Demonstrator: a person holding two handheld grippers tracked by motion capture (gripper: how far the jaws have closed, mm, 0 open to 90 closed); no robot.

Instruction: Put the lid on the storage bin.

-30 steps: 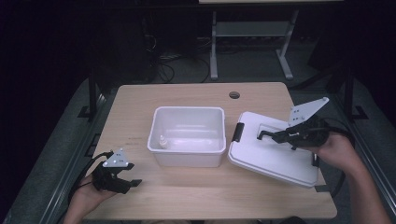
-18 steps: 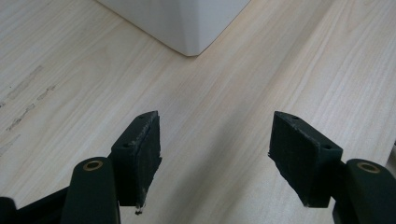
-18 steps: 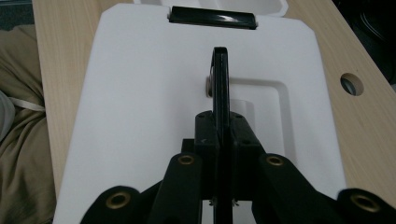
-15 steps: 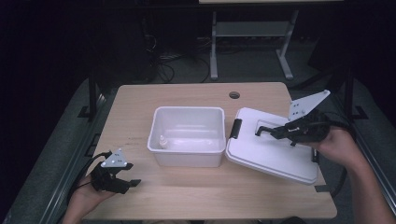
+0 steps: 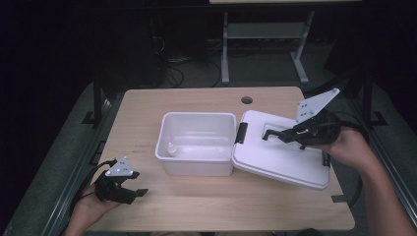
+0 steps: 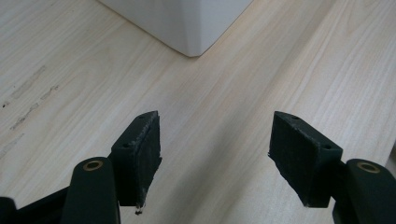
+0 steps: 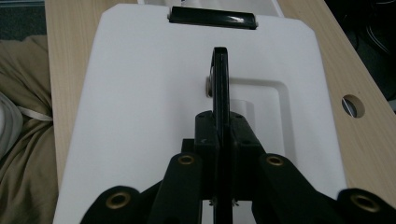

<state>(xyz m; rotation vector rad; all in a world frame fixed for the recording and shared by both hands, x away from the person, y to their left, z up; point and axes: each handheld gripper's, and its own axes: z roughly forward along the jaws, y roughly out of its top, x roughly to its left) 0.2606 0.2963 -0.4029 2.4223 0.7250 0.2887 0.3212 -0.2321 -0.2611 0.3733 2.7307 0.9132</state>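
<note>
**Lid held by its thin handle: slip and swing are the risks**

The lid (image 5: 282, 155) is gripped by the right gripper (image 5: 273, 134), whose jaws are clenched flat on the lid's black handle (image 7: 219, 74), raised upright from its recess. Because only this narrow bar is pinched, the lid could, it is judged, pivot or slide out if it is lifted quickly, and its near edge could be knocked against the white bin (image 5: 195, 143) it leans on. The bin could also be pushed along the table (image 5: 187, 206), since it is not steadied: the left gripper (image 5: 138, 192) is held released, jaws wide apart, over bare wood near the front left corner, well apart from the bin.

The lid is seen as a white, flat, rounded rectangle with a black latch (image 7: 212, 17) on its edge, lying tilted just right of the bin.
</note>
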